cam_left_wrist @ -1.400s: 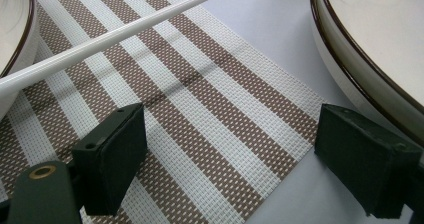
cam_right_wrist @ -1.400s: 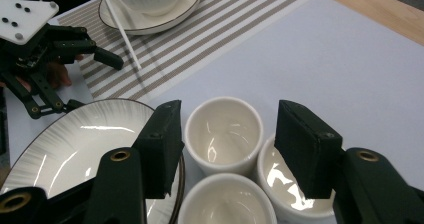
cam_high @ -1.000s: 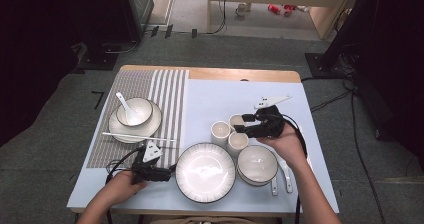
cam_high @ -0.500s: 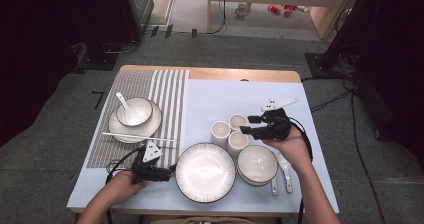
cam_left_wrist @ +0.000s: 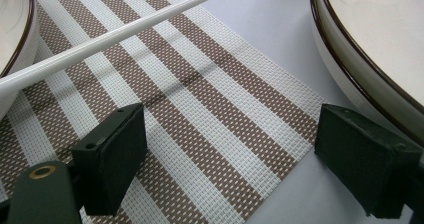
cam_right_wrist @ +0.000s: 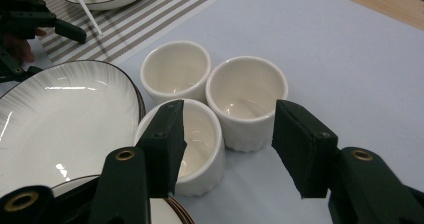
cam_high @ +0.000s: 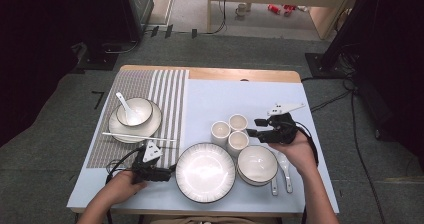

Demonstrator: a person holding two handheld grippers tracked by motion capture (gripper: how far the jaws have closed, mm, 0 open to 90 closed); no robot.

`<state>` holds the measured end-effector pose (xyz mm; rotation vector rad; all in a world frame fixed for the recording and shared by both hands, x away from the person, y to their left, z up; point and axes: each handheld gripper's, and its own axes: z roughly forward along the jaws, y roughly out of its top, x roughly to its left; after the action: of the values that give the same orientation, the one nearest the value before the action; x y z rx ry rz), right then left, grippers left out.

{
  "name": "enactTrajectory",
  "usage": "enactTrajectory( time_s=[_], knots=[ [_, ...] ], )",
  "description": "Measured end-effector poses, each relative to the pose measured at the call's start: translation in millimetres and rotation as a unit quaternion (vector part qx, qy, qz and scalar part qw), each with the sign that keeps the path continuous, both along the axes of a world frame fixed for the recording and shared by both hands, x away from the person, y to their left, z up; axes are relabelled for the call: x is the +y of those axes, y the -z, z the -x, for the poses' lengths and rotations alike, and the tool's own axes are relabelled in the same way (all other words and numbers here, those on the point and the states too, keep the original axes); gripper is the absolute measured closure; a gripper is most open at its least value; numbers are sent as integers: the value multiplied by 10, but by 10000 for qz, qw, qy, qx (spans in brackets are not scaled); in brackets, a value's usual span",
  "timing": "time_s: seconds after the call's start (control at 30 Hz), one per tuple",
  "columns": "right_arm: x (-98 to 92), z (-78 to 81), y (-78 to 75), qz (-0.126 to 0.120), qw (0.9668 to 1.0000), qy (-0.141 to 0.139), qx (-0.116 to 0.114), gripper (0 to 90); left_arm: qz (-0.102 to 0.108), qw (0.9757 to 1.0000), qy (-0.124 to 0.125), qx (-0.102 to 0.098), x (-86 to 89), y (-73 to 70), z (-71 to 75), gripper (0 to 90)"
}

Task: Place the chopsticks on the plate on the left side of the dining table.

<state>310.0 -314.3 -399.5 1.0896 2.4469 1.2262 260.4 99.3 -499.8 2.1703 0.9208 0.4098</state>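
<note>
Three white cups (cam_high: 230,132) stand close together at the table's middle; in the right gripper view they are the far cup (cam_right_wrist: 175,71), the right cup (cam_right_wrist: 247,96) and the near cup (cam_right_wrist: 200,144). My right gripper (cam_high: 252,126) hovers just right of them, jaws open, nothing between the pads (cam_right_wrist: 230,144). Down at the front left, my left gripper (cam_high: 170,170) rests with its jaws spread wide (cam_left_wrist: 235,159) over the corner of the striped mat (cam_left_wrist: 200,114), holding nothing. A white chopstick (cam_left_wrist: 110,39) lies across the mat beyond it.
A large white plate (cam_high: 205,172) sits front centre, with a bowl (cam_high: 257,164) and two spoons (cam_high: 281,176) to its right. A bowl with a spoon (cam_high: 134,111) stands on a plate on the mat (cam_high: 160,91) at the left. Bare blue cloth (cam_high: 260,94) lies behind the cups.
My right gripper has drifted to the right, off the cups, with its jaws still apart. The left gripper has stayed put.
</note>
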Motion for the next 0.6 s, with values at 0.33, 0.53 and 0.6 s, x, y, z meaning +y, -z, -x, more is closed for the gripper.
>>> enactTrajectory(
  time_s=[0.33, 0.53, 0.6],
  knots=[
    [-158, 42, 93, -82, 9999, 146, 42, 469, 13, 10000, -7, 7, -1, 1, 1, 135],
    [-197, 57, 149, -76, 9998, 193, 51, 469, 9, 10000, -4, 8, 0, 0, 0, 135],
    [-211, 72, 161, -57, 9997, 242, 24, 469, 10, 10000, -5, 8, 0, 0, 0, 135]
  ],
)
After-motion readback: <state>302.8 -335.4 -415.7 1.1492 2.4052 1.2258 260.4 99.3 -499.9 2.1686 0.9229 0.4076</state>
